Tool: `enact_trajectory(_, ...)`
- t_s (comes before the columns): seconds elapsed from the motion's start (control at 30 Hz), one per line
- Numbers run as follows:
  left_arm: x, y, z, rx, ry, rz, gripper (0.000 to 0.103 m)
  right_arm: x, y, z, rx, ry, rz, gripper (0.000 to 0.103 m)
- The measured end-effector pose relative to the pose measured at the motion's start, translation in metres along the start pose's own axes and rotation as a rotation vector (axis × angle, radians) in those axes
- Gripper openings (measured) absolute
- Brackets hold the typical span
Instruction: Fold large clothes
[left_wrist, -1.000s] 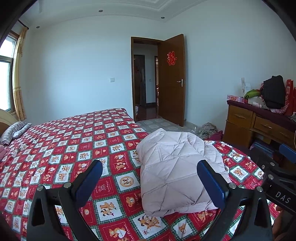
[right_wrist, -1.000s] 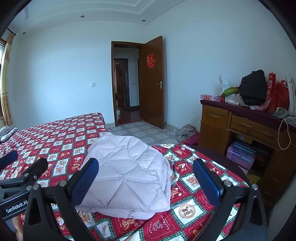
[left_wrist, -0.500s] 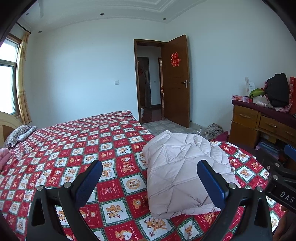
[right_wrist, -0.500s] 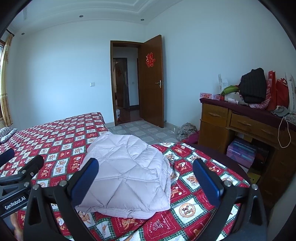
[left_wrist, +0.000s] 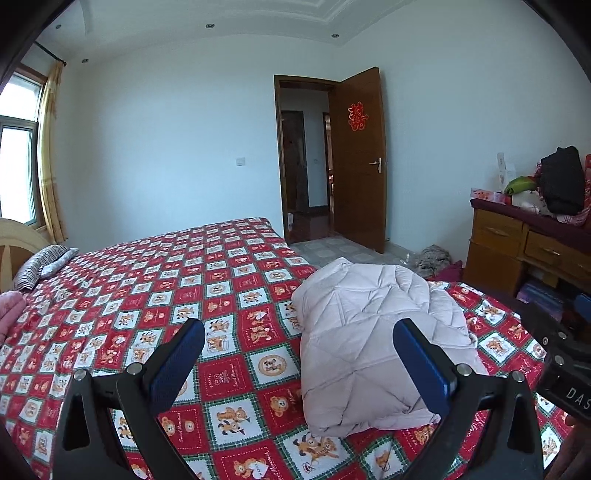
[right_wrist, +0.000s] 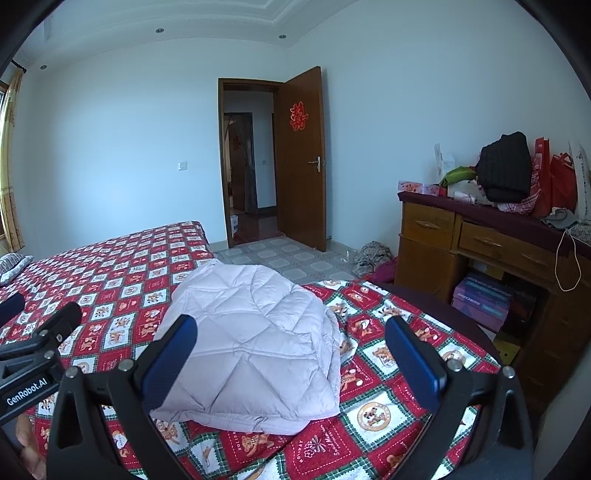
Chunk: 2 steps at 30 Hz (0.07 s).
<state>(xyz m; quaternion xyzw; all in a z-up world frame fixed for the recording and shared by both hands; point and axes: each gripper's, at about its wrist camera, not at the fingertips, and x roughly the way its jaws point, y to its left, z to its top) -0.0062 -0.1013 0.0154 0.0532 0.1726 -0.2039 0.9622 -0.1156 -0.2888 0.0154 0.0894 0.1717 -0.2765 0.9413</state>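
Where door (right_wrist: 301, 158) stands open, bedspread (left_wrist: 155, 295) holds jacket (right_wrist: 255, 343).

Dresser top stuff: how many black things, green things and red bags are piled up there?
Black: 1, the bundle
Green: 1, the cloth
Red: 2, the bags
Total: 4 on the dresser; smaller bits there are too jumbled to sort.

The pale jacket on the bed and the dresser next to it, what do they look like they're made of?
Jacket: likely thin synthetic shell over down or fibre filling; matte, puffy, stitched in diamond quilting. Dresser: looks like varnished brown wood, with a slight sheen on the drawer fronts; solid or veneer can't be told.
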Motion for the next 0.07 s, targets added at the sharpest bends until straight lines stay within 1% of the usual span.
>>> enact_trajectory(0.07,0.0003,-0.0038,-0.0009,0.020,-0.005,0.024,0.102,0.0005,-0.0002,-0.0002,-0.001,0.002,-0.003,0.103)
